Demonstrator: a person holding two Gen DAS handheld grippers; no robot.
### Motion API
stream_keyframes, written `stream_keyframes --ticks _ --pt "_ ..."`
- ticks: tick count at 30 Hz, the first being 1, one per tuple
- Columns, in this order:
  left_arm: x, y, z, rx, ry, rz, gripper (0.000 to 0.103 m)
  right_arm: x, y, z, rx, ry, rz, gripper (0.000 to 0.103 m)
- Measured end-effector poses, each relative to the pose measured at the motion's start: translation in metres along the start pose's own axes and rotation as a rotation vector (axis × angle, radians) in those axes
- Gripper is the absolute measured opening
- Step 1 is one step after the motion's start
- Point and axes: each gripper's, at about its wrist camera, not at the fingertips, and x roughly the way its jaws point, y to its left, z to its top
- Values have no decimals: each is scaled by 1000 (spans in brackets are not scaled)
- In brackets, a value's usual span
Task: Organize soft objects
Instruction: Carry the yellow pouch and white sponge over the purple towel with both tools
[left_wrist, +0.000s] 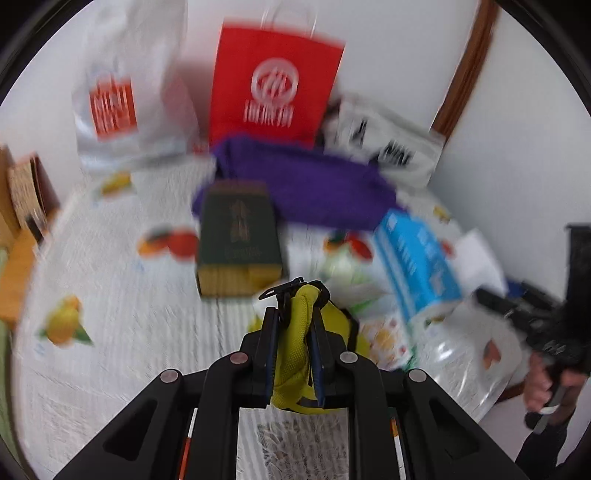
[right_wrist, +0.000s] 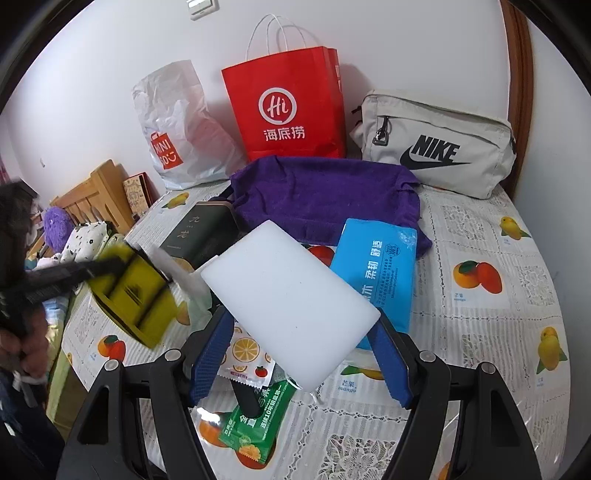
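My left gripper (left_wrist: 294, 325) is shut on a yellow pouch (left_wrist: 291, 354) with black straps, held above the table; the left wrist view is blurred. The pouch also shows in the right wrist view (right_wrist: 135, 291), at the left. My right gripper (right_wrist: 301, 334) is shut on a white sponge block (right_wrist: 288, 299) and holds it above the table. A purple towel (right_wrist: 321, 195) lies at the back, beside a blue tissue pack (right_wrist: 380, 273).
A red paper bag (right_wrist: 288, 107), a white plastic bag (right_wrist: 177, 129) and a beige Nike pouch (right_wrist: 439, 144) stand against the wall. A dark green box (right_wrist: 199, 232) and green and orange snack packets (right_wrist: 258, 421) lie on the fruit-print tablecloth (right_wrist: 491, 306). A wooden bed frame (right_wrist: 96, 195) stands left.
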Motion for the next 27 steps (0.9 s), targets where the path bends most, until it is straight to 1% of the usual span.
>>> stream_keyframes --ticks 1,3,4,6,8,10,11,14,18,21,24,26,27 --pt "13 3 -7 -13 40 25 15 2 0 0 1 5 3 73" --pt "27 11 -19 -31 77 63 15 6 0 -1 1 17 4 73" --pt "30 16 -24 -46 91 71 15 8 0 -1 2 22 6 73" --pt "32 27 -31 -79 101 80 15 12 1 -2 1 32 17 73" --pt "29 38 -34 -98 99 137 15 18 2 -3 -2 44 23 73" --pt "22 49 -33 -121 85 170 15 23 5 -4 -4 55 32 73" --pt "20 51 -33 -125 80 175 15 25 6 -4 -5 58 37 73" --pt "17 51 -29 -113 68 141 15 31 11 -3 -7 71 50 73" --pt "26 44 -28 -103 84 101 15 41 25 -1 -18 81 98 73" --pt "31 44 -30 -106 89 65 15 53 44 0 -53 84 124 73" --pt "34 47 -31 -111 91 49 16 73 67 -1 -84 109 172 73" --pt "35 50 -31 -115 91 34 16 88 84 -3 -125 123 178 73" --pt "34 52 -31 -119 91 26 16 94 88 -3 -141 132 165 73"
